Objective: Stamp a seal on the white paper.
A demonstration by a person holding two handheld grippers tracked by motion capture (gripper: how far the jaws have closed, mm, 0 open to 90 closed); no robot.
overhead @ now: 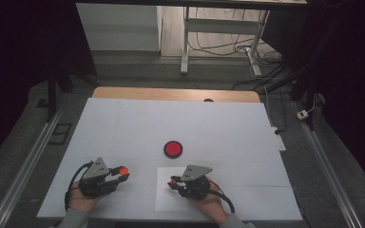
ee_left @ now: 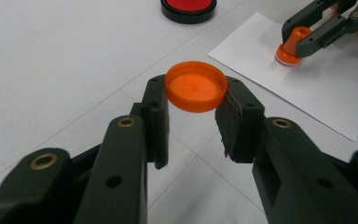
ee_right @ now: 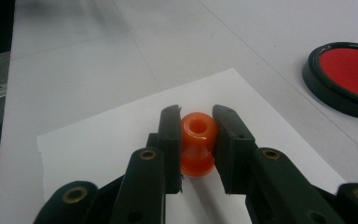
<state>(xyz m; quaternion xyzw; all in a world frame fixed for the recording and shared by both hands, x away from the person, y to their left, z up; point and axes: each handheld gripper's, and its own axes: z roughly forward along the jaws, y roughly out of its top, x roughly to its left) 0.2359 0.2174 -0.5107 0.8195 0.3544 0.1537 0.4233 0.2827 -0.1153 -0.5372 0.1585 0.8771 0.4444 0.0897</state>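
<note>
Left hand-held gripper: my left hand-held gripper [ee_left: 193, 116] was closed on the orange cap [ee_left: 196, 86], which sat pinched by its rim between the pads [ee_left: 235, 119] at the very tips, its hollow side facing my camera.
Right hand-held gripper: my right hand-held gripper [ee_right: 196, 140] was clamped on the orange stamp [ee_right: 197, 142], gripping its narrow waist from both sides, knob end up.
Stamp base: the base of the stamp rested on the white sheet of paper [ee_right: 121, 126] directly beneath my right jaws.
Ink pad: the round red ink pad [overhead: 173, 149] in its black case lay ahead of both hand-held grippers, roughly between them and well apart from each.
Surface: the white surface [overhead: 171, 118] carried the paper under my right hand-held gripper; bare white lay under my left.
Room: past the far edge of the surface the room was dim, with grey floor, loose cables [overhead: 218, 47] and the legs of another desk [overhead: 185, 42].
Look of the stamp: glossy orange plastic, spool-shaped, with a round dimple in its top.
Look of the cap: shallow, round, the same orange.
</note>
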